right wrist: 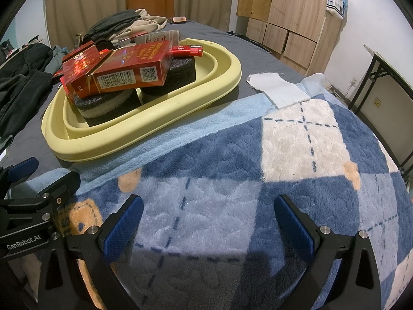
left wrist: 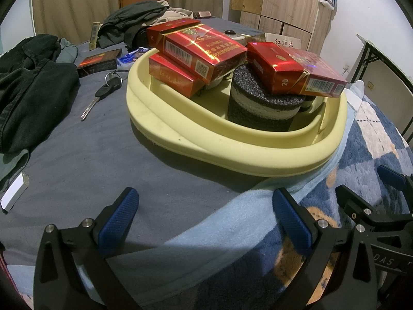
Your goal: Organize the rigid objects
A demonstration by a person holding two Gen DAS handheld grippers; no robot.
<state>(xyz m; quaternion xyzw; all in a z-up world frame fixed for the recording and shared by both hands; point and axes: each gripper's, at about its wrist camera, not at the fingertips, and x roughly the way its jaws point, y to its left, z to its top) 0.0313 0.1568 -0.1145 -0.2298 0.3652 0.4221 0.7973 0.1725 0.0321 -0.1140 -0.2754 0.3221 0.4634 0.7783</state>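
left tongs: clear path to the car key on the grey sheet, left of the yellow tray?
Probably yes. The left tongs are open and empty, and the key lies flat on bare grey sheet with nothing between. The yellow tray sits to its right, dark clothing to its left, neither touching it.

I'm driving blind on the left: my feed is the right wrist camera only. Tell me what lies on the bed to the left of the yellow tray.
Observer: A key lies on the grey sheet, left of the yellow tray, with its blade pointing toward the camera.
Operator: Report anything else worth collecting there.
Observer: A dark box lies flat beyond the key, beside the black clothes.
Operator: Give me the left gripper's state.
Observer: The left gripper has its jaws open and empty, low over the sheet short of the tray.
Operator: Check the near left edge.
Observer: A small white box lies there, partly under the clothes.
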